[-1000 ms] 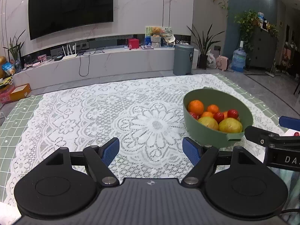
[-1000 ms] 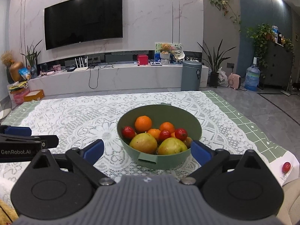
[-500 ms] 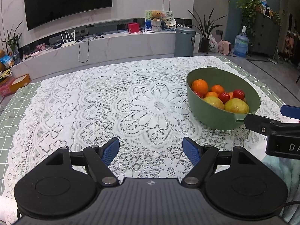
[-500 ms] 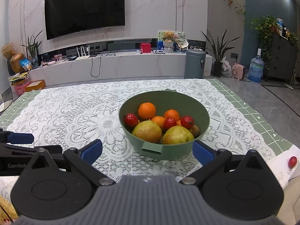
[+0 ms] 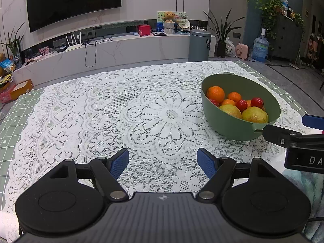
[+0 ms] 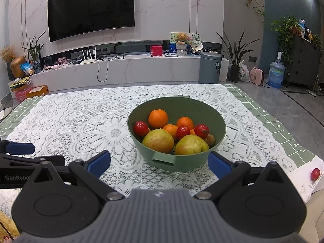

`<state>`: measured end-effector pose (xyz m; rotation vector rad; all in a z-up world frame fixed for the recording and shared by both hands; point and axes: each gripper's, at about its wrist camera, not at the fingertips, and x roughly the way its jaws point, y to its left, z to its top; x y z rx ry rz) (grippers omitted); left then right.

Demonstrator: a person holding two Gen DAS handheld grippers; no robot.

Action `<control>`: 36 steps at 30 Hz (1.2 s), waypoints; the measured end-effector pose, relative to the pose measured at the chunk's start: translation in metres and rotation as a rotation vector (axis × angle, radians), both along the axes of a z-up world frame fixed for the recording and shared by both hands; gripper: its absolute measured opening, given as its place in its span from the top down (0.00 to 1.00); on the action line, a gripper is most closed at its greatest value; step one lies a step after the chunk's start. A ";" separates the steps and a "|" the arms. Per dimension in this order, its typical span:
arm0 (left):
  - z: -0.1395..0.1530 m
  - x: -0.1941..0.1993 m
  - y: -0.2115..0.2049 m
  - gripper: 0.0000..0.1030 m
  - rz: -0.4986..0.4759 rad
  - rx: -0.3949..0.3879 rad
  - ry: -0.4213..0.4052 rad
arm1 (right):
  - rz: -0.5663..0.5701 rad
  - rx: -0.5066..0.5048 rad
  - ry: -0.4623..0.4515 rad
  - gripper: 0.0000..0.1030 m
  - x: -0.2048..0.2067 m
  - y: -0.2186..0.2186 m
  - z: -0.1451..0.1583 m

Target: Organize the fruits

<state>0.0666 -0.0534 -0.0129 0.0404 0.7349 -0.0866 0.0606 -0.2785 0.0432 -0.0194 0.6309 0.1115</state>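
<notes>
A green bowl (image 6: 218,133) stands on the white lace tablecloth (image 6: 81,121), holding oranges (image 6: 158,119), small red fruits (image 6: 141,127) and two yellow-green pears (image 6: 159,140). It also shows at the right of the left wrist view (image 5: 232,125). My right gripper (image 6: 159,165) is open and empty, just in front of the bowl's near handle. My left gripper (image 5: 163,160) is open and empty over bare cloth, left of the bowl. One small red fruit (image 6: 315,173) lies alone on white paper at the table's right edge.
The table's green checked cover (image 6: 269,119) shows around the lace. Behind the table stand a TV wall, a low marble shelf (image 6: 121,68), a grey bin (image 6: 209,67) and potted plants. My right gripper's finger shows in the left wrist view (image 5: 283,136).
Both grippers have risen and tilted down a little, so the bowl sits lower in each view. Both stay open and empty. The fruit has not moved.
</notes>
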 end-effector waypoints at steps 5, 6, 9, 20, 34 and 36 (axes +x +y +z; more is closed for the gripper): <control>0.000 0.000 0.000 0.13 0.001 0.000 0.000 | 0.000 -0.001 0.001 0.04 0.000 0.000 -0.001; 0.000 0.000 0.000 0.13 0.000 -0.001 0.000 | 0.000 -0.001 0.002 0.04 0.000 0.000 -0.001; 0.000 0.000 0.000 0.13 0.002 -0.001 0.001 | 0.001 -0.003 0.003 0.04 0.000 0.001 -0.002; 0.001 -0.001 0.001 0.13 0.004 -0.002 0.003 | 0.001 -0.003 0.003 0.04 0.000 0.001 -0.001; 0.002 -0.001 0.002 0.13 0.004 -0.002 0.003 | 0.001 -0.001 0.003 0.04 0.000 0.001 -0.001; 0.002 -0.001 0.001 0.13 0.004 -0.001 0.002 | 0.001 -0.001 0.003 0.04 0.000 0.001 -0.001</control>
